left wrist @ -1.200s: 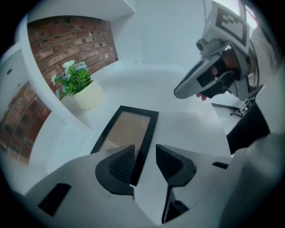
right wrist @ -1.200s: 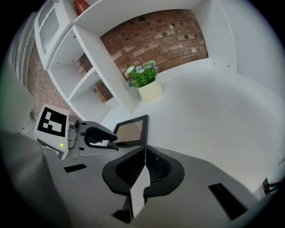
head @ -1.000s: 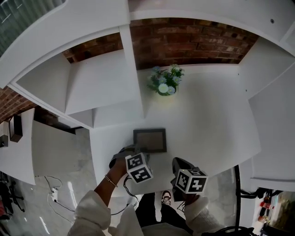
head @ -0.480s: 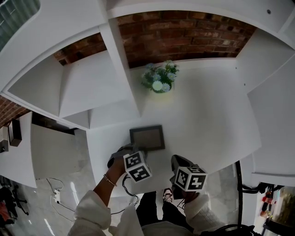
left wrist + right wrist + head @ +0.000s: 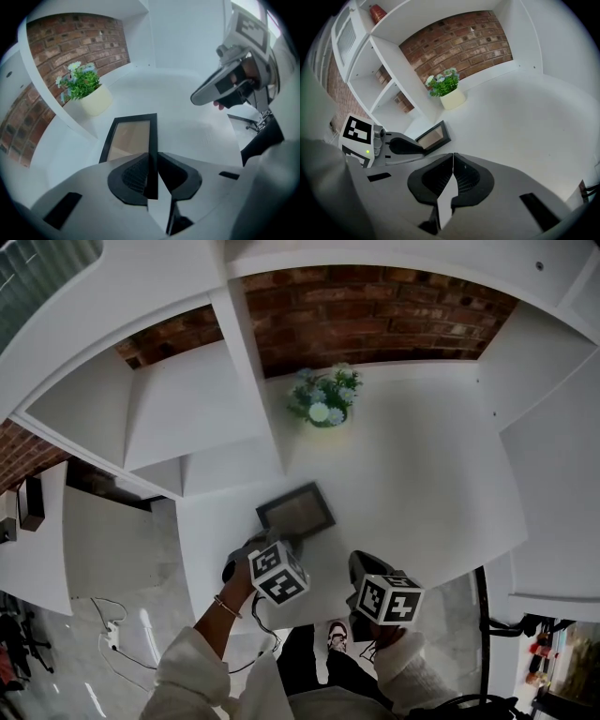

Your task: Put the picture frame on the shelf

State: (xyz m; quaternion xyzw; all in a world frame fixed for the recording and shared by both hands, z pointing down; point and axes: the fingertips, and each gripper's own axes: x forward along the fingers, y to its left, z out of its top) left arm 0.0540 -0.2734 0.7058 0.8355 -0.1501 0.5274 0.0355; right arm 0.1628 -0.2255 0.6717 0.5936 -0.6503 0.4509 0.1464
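The left gripper (image 5: 151, 171) nips the frame (image 5: 296, 510) by one rail
Its jaws have just been closing and now clamp a dark side rail; the frame sits near the bench (image 5: 422, 474) front, right gripper (image 5: 453, 164) clenched on nothing. Probably light, stiff, slick, with a fragile pane: hold the rail

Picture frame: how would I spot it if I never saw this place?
Find the big white shelf board in front of the red brick wall. On it stands a cream pot of green leaves and pale flowers; nearer the front edge is the black rectangular picture frame. It is the only thin, dark-rimmed thing there, with a brownish panel inside.
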